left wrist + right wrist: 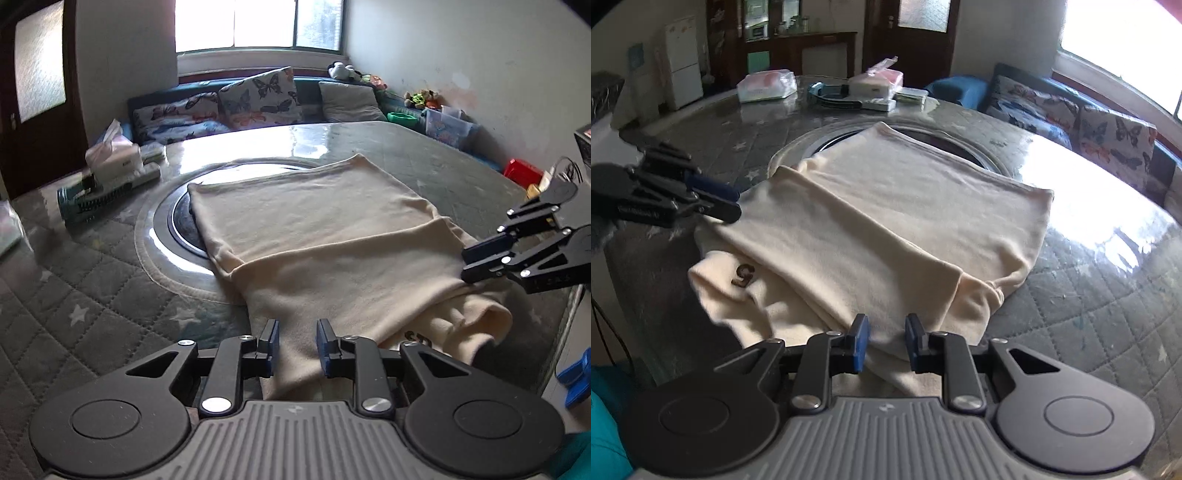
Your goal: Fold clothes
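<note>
A round tabletop (92,295) under a grey quilted star-print cover fills a lived-in room, butterfly cushions (258,96) lining the window bench; a cream garment (332,240), partly folded, lies across the middle, reaching the near edge; the left gripper (294,347) sits low and level over its near hem, jaws parted with cloth between them, not pinched; the right gripper (885,345) likewise hovers level at the near hem, jaws narrowly apart; a tissue box (114,155) rests toward the far left edge.

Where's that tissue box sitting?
Left wrist view: the tissue box sits far left on the table, behind the teal brush, left of the cream garment.
</note>
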Demonstrator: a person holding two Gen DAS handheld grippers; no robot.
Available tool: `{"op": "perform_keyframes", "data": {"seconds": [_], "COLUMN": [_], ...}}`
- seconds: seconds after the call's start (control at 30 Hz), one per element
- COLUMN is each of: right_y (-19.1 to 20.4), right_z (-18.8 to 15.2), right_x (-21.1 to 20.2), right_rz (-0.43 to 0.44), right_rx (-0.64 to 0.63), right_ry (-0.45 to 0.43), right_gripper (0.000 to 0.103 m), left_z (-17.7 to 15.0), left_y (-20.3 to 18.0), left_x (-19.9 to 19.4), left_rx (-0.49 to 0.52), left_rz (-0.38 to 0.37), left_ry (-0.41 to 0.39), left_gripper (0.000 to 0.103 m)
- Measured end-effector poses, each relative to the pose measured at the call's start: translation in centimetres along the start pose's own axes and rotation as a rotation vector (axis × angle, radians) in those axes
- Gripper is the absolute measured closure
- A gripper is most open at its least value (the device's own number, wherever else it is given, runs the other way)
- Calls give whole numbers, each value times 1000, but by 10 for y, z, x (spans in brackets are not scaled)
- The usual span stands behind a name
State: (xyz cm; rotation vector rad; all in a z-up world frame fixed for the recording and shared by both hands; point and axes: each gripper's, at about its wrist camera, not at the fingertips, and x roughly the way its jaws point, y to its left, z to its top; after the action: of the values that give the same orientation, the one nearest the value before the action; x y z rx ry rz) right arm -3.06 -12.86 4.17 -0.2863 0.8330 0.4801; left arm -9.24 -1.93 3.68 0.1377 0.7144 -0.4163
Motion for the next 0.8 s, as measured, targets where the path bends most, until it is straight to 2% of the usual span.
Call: {"op": "perform_keyframes", "data": {"seconds": [0.1, 0.23, 0.4, 0.57, 0.63, 0.8], "right_y": [0, 6, 12, 20, 27, 45], "right_z": [1, -2, -8, -20, -25, -35], "right_x": [-6, -16, -26, -38, -42, -41], "right_rz": [2, 6, -15, -35, -43, -62], "right_rx": [11, -27, -76, -141, -184, -298], "right_ry": [-17, -10, 5, 20, 19, 5], "right_gripper": [83, 81, 81, 77, 65, 57], "left_z": [-2, -13, -30, -32, -32, -33], "left_y": [-8, -29, -53, -61, -64, -71], "left_x": [-15, -30, -25, -18, -16, -10], "left_rx": [61, 202, 344, 376, 387, 421], "left_rz": [-43, -84, -83, -57, -61, -41], "left_ry": [-18, -32, -12, -45, -54, -86], "left_gripper": [79, 78, 76, 72, 66, 68]}}
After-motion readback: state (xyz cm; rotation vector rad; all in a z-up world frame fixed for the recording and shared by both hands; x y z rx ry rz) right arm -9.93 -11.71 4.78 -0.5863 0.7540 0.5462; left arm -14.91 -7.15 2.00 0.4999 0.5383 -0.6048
